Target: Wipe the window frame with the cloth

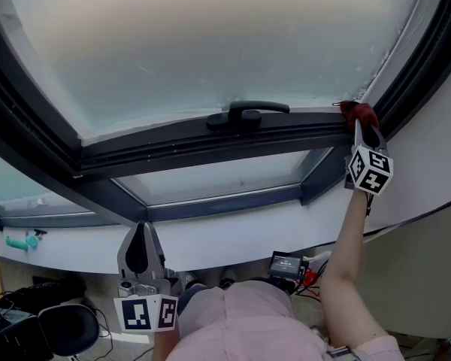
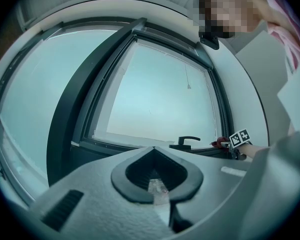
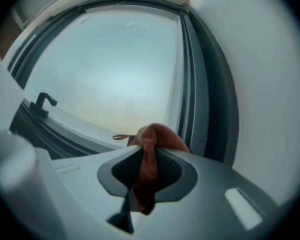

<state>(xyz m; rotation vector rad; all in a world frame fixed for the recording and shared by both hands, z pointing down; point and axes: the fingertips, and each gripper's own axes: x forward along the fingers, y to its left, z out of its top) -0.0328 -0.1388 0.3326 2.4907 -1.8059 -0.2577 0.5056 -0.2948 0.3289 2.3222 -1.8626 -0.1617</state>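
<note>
White sill (image 1: 233,235) at lower left backs the idle left tongs (image 1: 141,235), closed on nothing; farther, at right, the right tongs (image 1: 361,130) pinch the red cloth (image 1: 358,111) at the window frame (image 1: 210,138) corner, seemingly mid-wipe, likely needing a drag along the rail.

We find the cloth (image 1: 359,112) in the right tongs (image 1: 358,123), against the window frame (image 1: 180,138) at its right corner, right of the handle (image 1: 248,111). Left tongs (image 1: 140,228) below the frame, well apart.
</note>
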